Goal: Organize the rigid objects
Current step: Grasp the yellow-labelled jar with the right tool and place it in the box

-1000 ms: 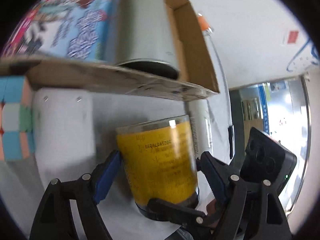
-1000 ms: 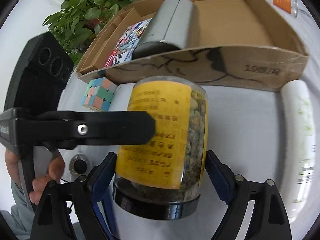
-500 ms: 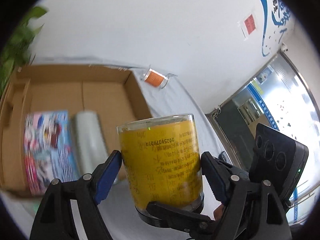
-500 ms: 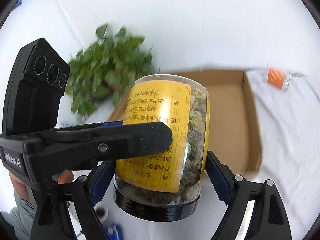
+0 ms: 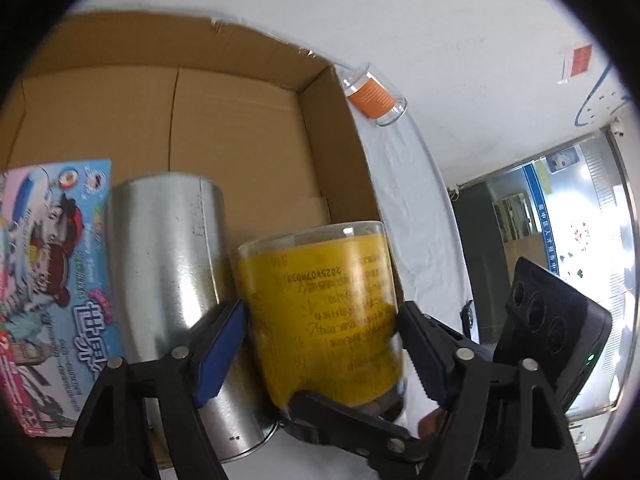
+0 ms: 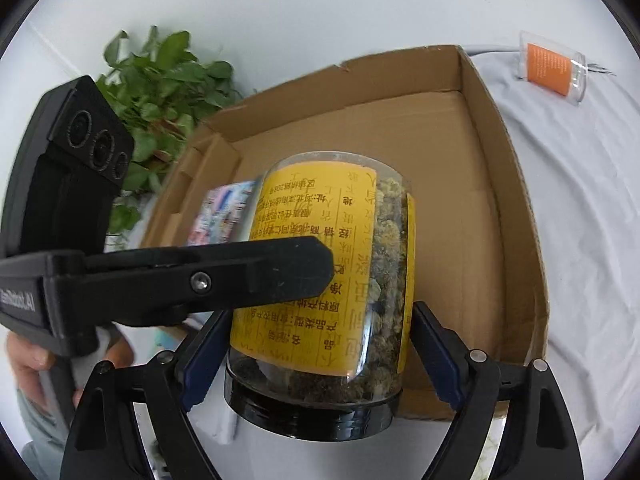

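Note:
A clear jar with a yellow label (image 5: 324, 312) and black lid (image 6: 312, 416) is held by both grippers, over the near right part of an open cardboard box (image 5: 240, 128). My left gripper (image 5: 320, 340) is shut on the jar's sides. My right gripper (image 6: 316, 344) is shut on it too, near the lid. The jar (image 6: 332, 276) holds dried flowers. A silver tin (image 5: 168, 280) and a colourful flat box (image 5: 44, 280) lie in the cardboard box (image 6: 500, 216), left of the jar.
A small clear jar with an orange label (image 5: 372, 96) lies on the white cloth beyond the box; it also shows in the right wrist view (image 6: 552, 68). A green plant (image 6: 160, 88) stands behind the box's left side.
The jar has been lifted off the table by both grippers, carried up over the box rim, and now hangs lower, above the box floor beside the silver tin.

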{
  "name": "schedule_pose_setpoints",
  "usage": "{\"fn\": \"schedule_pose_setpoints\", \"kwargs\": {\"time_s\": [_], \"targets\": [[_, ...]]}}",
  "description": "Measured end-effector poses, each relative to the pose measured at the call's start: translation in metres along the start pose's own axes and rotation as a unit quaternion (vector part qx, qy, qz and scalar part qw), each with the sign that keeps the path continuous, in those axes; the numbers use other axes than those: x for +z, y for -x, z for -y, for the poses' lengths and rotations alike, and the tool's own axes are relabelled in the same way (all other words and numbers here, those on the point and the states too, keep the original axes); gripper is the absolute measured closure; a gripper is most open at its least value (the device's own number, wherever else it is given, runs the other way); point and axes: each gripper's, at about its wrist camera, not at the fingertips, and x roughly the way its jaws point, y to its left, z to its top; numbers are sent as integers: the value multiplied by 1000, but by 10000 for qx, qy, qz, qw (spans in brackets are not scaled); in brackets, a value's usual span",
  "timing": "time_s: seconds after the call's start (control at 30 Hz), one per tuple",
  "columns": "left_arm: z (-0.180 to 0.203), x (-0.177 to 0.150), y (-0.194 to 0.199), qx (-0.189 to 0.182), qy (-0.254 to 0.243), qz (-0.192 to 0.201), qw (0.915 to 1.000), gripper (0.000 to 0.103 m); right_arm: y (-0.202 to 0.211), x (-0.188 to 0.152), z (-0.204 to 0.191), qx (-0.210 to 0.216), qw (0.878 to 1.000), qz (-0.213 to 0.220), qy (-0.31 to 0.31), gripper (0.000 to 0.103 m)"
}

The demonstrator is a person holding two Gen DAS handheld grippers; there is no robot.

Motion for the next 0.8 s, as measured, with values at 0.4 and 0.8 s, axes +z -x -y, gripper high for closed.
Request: {"fn": "schedule_pose_setpoints", "kwargs": {"time_s": [0.4,0.8], "targets": [[11,-25,16,706,-481,252,9960,45,38,-40,-22,-561,9951,510,637,10],[40,-145,94,1480,-1887,1410,9605,21,56,-160,73,-1358,9906,176,-33,54]]}}
